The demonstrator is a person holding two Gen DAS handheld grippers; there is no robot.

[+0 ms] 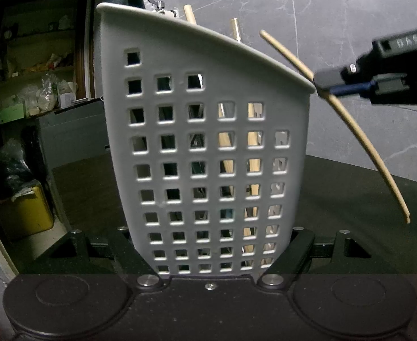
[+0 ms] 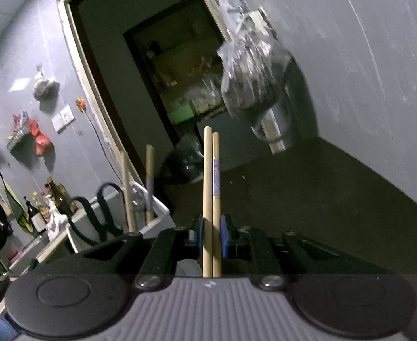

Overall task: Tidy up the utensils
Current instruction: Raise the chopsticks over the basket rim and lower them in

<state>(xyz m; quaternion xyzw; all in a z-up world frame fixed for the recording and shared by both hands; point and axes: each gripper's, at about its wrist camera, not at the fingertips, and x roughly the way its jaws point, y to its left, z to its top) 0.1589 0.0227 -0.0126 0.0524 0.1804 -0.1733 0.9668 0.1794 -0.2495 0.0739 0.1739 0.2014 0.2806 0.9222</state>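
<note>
We held the white perforated utensil holder (image 1: 208,153) clamped between the fingers of our left tool (image 1: 208,267), upright on the dark surface (image 1: 350,187), with wooden handles and scissors standing inside it. Our right tool (image 2: 211,236) was closed on a pair of wooden chopsticks (image 2: 211,182), just beside the holder's lower rim.

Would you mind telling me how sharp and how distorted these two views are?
Left wrist view: dim, and the fisheye bows the chopsticks into a curve, while the basket looks slightly soft. Right wrist view: the hanging plastic bag is smeared by motion blur, and the door frame curves.
</note>
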